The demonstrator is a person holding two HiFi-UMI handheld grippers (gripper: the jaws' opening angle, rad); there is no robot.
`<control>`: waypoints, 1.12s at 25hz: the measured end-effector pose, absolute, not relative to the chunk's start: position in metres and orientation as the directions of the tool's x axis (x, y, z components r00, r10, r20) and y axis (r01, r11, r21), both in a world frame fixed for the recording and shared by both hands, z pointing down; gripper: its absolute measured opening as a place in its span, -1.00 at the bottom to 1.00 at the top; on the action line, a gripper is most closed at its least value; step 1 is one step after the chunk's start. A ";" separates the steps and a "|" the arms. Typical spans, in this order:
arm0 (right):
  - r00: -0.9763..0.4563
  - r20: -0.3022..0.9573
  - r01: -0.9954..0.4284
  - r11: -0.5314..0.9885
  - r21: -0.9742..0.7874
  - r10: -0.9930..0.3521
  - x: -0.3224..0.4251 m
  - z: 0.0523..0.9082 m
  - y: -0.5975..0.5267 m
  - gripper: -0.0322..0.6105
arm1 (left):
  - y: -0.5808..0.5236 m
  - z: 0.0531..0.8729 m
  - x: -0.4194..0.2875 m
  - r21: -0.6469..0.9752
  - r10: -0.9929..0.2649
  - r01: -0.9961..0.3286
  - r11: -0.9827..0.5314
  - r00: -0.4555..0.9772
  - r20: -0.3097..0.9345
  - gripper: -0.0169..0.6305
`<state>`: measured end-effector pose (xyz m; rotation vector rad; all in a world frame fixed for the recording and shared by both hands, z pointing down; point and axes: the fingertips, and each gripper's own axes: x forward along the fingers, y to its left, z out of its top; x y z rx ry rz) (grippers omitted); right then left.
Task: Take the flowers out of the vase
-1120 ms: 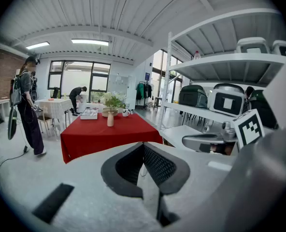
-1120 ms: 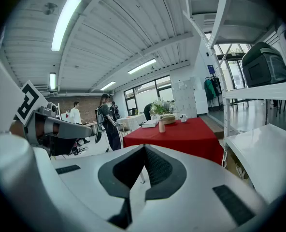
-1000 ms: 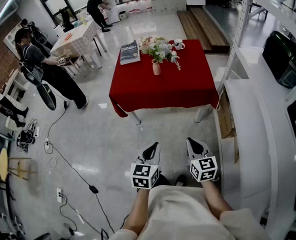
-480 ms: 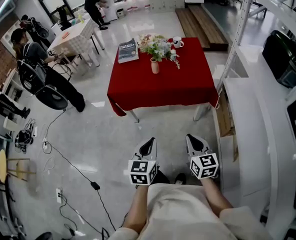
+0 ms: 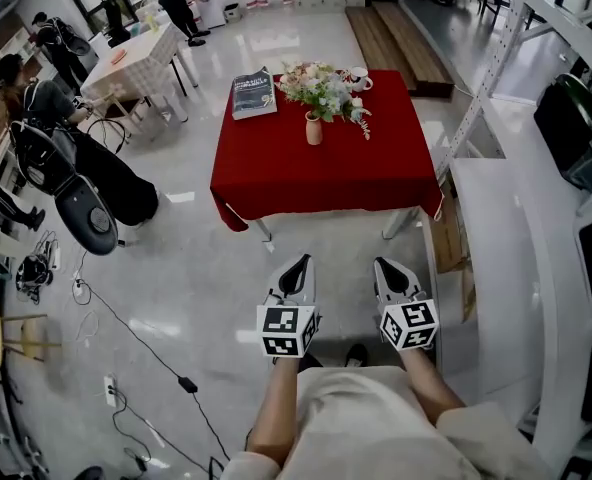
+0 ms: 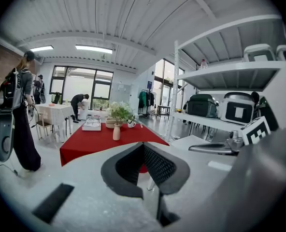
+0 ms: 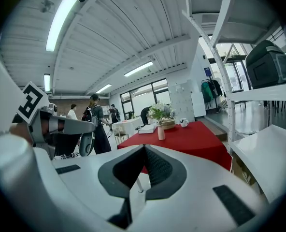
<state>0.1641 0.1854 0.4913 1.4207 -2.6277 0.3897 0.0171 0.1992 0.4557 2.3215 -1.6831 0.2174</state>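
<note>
A small beige vase (image 5: 314, 129) with a bunch of white and pale flowers (image 5: 323, 88) stands toward the back of a table under a red cloth (image 5: 326, 183). My two grippers hang side by side over the floor, well short of the table's front edge. The left gripper (image 5: 298, 266) and the right gripper (image 5: 386, 266) are both shut and empty. In the left gripper view the vase (image 6: 116, 132) and flowers (image 6: 120, 112) are far ahead beyond the closed left gripper (image 6: 144, 145). The right gripper view also has the vase (image 7: 161, 132) far beyond the closed right gripper (image 7: 144, 147).
A book (image 5: 253, 93), a white cup (image 5: 360, 79) and a basket share the table's back. White metal shelving (image 5: 496, 208) runs along the right. People (image 5: 36, 108) stand at left by a second table (image 5: 136, 53). Cables (image 5: 126, 328) trail over the floor.
Both grippers have moved forward toward the red table, which now sits a little nearer. The people at the left have shifted.
</note>
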 end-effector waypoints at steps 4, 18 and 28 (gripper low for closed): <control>-0.538 0.253 -0.843 0.519 -0.141 -0.804 0.131 0.490 0.161 -0.88 | 0.171 0.455 -0.021 0.155 -0.901 -0.941 -0.300 0.333 0.277 -0.92; -0.417 0.299 -0.908 0.376 -0.187 -0.858 0.042 0.498 0.087 -0.88 | 0.068 0.450 -0.102 0.167 -0.815 -0.857 -0.488 0.516 0.264 -0.92; -0.354 0.297 -0.932 0.309 -0.190 -0.887 -0.016 0.509 0.077 -0.88 | 0.039 0.461 -0.132 0.175 -0.738 -0.784 -0.595 0.619 0.267 -0.92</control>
